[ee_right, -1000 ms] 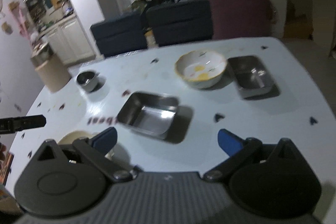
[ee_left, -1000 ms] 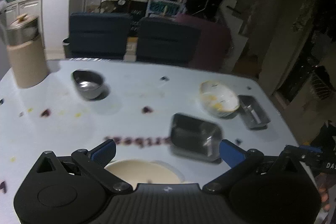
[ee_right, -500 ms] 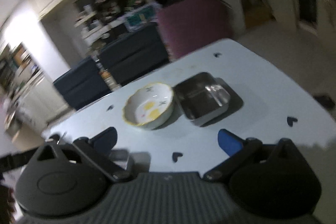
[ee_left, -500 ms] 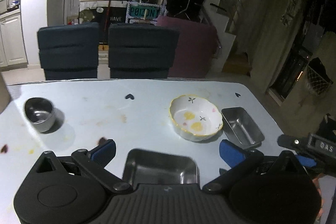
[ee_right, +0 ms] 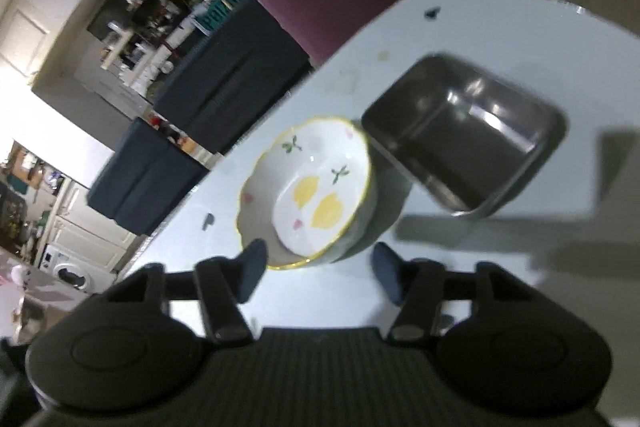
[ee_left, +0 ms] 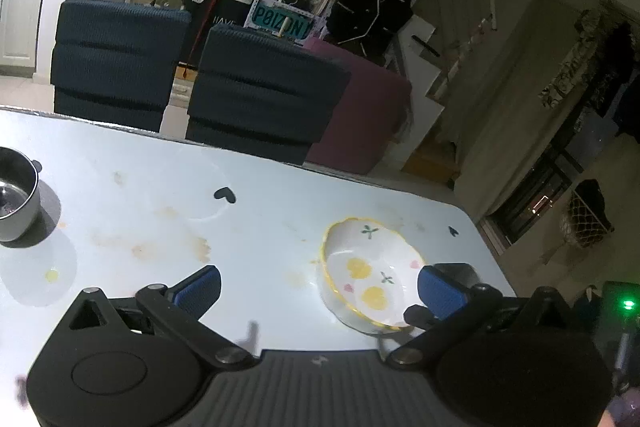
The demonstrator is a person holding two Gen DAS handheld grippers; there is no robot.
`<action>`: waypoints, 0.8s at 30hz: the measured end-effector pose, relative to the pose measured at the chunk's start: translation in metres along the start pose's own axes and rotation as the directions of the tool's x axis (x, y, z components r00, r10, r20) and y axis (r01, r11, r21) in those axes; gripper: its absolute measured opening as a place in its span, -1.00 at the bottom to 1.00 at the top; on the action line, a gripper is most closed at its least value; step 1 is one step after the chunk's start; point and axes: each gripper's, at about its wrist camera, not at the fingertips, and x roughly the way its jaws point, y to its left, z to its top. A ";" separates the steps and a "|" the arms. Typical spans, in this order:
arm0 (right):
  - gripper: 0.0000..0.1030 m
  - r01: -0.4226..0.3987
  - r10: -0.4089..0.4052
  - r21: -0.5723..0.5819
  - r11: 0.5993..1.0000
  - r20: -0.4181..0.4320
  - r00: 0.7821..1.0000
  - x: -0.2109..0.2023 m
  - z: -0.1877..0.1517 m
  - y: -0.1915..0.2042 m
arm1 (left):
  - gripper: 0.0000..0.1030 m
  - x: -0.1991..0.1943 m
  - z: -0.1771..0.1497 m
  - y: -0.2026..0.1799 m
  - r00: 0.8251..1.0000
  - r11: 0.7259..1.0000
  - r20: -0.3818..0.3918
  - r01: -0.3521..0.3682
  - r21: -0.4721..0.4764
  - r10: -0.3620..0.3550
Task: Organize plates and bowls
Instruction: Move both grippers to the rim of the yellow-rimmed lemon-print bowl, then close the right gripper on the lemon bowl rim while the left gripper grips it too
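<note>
Our right tongs have their jaws closing, about half apart, with the near rim of the painted bowl just ahead of the tips; the pads press on nothing. In that view the bowl, white with a yellow rim, lemons and small leaves inside, sits on the pale table, and a steel rectangular pan lies just to its right, its corner touching or nearly touching the bowl's rim.

Our left tongs stand wide with nothing between them. From this side we see the same painted bowl near the right finger, which overlaps its right edge, though we cannot tell whether they touch. Far to the left a small steel cup stands at the picture's edge. Beyond the table are two dark blue chairs and a maroon seat.
</note>
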 end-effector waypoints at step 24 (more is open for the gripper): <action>-0.76 0.126 -0.135 -0.450 0.884 0.012 0.991 0.040 -0.001 0.034 | 0.39 0.033 0.008 0.051 0.998 0.993 -0.064 -0.004 -0.116 -0.003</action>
